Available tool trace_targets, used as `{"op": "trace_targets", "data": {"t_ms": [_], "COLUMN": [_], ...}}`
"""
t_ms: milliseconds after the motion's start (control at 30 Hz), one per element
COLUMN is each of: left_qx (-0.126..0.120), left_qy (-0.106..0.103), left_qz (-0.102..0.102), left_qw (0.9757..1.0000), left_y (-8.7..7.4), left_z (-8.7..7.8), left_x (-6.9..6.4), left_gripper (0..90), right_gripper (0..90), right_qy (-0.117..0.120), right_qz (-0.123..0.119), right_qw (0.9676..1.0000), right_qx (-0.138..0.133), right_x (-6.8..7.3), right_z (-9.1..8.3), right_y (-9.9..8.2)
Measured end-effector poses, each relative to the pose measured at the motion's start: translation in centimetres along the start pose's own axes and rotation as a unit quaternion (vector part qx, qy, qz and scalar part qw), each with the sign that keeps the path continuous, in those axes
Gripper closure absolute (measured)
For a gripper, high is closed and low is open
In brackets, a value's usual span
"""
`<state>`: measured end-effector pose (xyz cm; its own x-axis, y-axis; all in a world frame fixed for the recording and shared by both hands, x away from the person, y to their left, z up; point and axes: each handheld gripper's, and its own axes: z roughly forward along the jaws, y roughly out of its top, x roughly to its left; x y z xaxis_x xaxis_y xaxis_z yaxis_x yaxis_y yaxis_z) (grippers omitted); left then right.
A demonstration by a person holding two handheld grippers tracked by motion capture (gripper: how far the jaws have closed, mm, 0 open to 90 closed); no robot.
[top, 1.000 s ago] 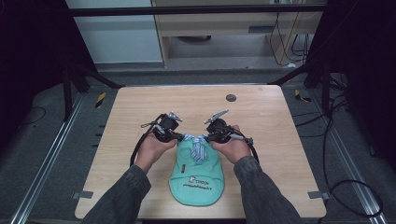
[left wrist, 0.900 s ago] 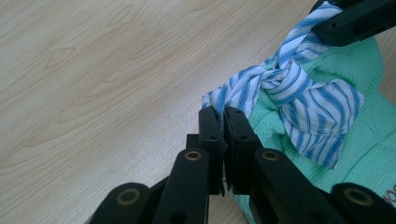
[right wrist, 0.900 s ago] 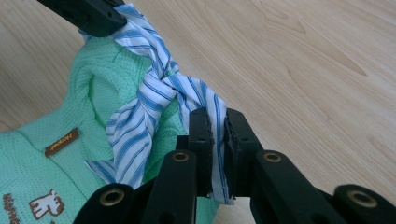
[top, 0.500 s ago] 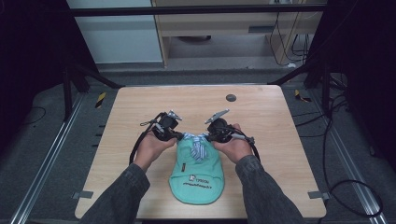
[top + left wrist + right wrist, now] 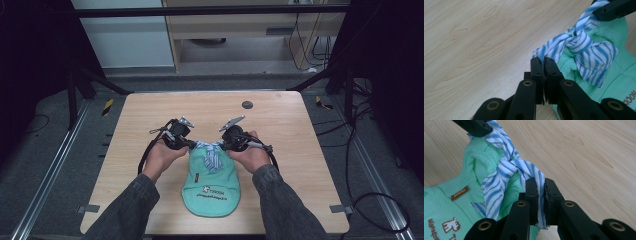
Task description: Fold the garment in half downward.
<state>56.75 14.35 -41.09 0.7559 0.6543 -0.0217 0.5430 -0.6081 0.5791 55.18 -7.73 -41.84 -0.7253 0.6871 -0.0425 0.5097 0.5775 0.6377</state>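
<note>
Here, a green bib (image 5: pixel 210 187) lies flat on the wooden table (image 5: pixel 280 125), close to the near edge and between the person's two arms. It has a small white picture and some words on it, and a little brown tag (image 5: pixel 459 193). At its top end there is a blue and white striped tie (image 5: pixel 584 48), and the tie is twisted into a knot in the middle. The left gripper (image 5: pixel 544 65) is clenched on one end of the striped tie, and the right gripper (image 5: pixel 539 188) is clenched on the other end. The two grippers sit just beside each other at the top of the bib, one on each side of the knot. Farther back on the table there is a small dark round thing (image 5: pixel 247 104), well apart from the bib. Black cables (image 5: pixel 145 157) hang from the grippers. Nothing lies between the grippers and the tie. Beyond the table there is a dark floor with wires (image 5: pixel 310 35) and some pale furniture (image 5: pixel 225 25).
</note>
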Motion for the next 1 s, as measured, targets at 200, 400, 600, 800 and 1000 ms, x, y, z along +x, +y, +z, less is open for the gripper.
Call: {"op": "trace_targets", "data": {"t_ms": [200, 400, 600, 800, 1000], "left_qx": [-0.003, -0.006, -0.009, -0.015, -0.016], "left_qy": [0.002, 0.006, 0.007, 0.004, 0.001], "left_qz": [0.005, 0.009, 0.008, 0.014, 0.018], "left_qw": [1.0, 0.9999, 0.9999, 0.9998, 0.9997], "left_y": [0.6, 0.9, 1.0, 1.3, 1.5], "left_z": [-0.6, -0.9, -1.2, -1.4, -1.3], "left_x": [0.0, 0.0, 0.1, 0.2, 0.1], "left_gripper": [87.0, 87.0, 86.9, 86.9, 86.9], "right_gripper": [83.1, 83.1, 83.0, 83.0, 82.9], "right_qy": [-0.006, -0.009, -0.011, -0.013, -0.017], "right_qz": [0.002, -0.001, -0.005, -0.003, -0.005], "right_qw": [0.9999, 0.9998, 0.9996, 0.9995, 0.9994], "right_qx": [-0.008, -0.016, -0.024, -0.028, -0.031], "right_x": [-0.2, -0.2, -0.2, -0.4, -0.5], "right_z": [-0.4, -0.6, -0.9, -1.0, -1.2], "right_y": [0.4, 0.6, 0.8, 0.8, 0.7]}}
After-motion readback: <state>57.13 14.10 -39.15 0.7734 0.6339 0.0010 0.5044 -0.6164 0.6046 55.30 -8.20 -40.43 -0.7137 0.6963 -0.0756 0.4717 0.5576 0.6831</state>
